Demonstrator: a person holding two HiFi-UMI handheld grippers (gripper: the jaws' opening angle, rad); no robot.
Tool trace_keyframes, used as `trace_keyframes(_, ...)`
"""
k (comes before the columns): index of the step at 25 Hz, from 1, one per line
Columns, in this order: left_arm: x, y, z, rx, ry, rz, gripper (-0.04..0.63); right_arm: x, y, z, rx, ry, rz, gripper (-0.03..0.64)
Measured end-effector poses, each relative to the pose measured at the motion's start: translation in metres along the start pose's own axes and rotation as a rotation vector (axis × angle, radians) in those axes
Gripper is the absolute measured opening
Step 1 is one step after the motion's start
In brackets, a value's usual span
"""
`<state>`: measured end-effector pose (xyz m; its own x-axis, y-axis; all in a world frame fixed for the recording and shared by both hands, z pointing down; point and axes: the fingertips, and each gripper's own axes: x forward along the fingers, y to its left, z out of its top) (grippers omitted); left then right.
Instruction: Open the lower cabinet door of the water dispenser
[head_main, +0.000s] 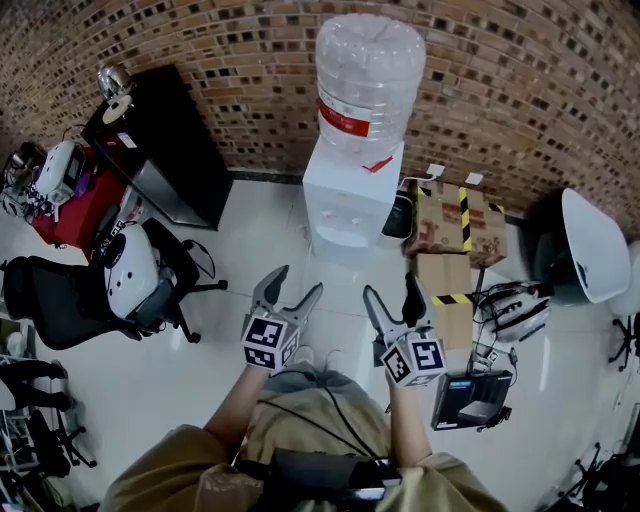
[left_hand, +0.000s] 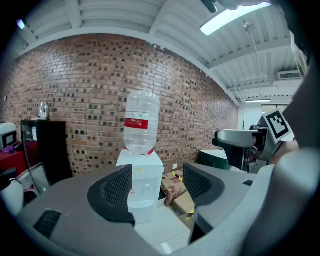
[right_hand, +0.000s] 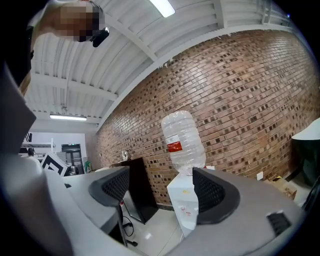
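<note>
A white water dispenser (head_main: 352, 196) with a clear bottle (head_main: 368, 78) on top stands against the brick wall. Its lower cabinet door is not visible from the head view. In the left gripper view the water dispenser (left_hand: 142, 192) shows between the jaws, far off. In the right gripper view the water dispenser (right_hand: 183, 207) stands beyond the jaws too. My left gripper (head_main: 294, 283) and right gripper (head_main: 392, 291) are both open and empty, held side by side well short of the dispenser. The left gripper (left_hand: 152, 187) and right gripper (right_hand: 161, 187) hold nothing.
A black cabinet (head_main: 165, 145) stands left of the dispenser. Cardboard boxes (head_main: 452, 228) with yellow-black tape lie at its right. Office chairs (head_main: 130, 275) and a red table (head_main: 75, 195) are at the left. A white-backed chair (head_main: 587, 250) is at the right. Glossy white floor (head_main: 250, 250) lies ahead.
</note>
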<state>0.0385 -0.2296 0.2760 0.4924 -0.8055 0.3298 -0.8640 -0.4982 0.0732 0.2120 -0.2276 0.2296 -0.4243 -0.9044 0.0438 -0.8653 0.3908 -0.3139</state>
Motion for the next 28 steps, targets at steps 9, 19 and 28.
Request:
trace_keyframes(9, 0.019, 0.016, -0.033, -0.034, 0.101, -0.039, 0.308, 0.025, -0.006, -0.036, 0.01, 0.088, -0.031, 0.413)
trace_keyframes(19, 0.048, 0.031, -0.093, -0.064, 0.215, -0.063, 0.308, 0.047, -0.021, -0.125, 0.038, 0.272, -0.039, 0.413)
trace_keyframes(28, 0.092, 0.055, -0.152, -0.106, 0.263, -0.049, 0.308, 0.068, -0.078, -0.212, -0.006, 0.395, -0.115, 0.413)
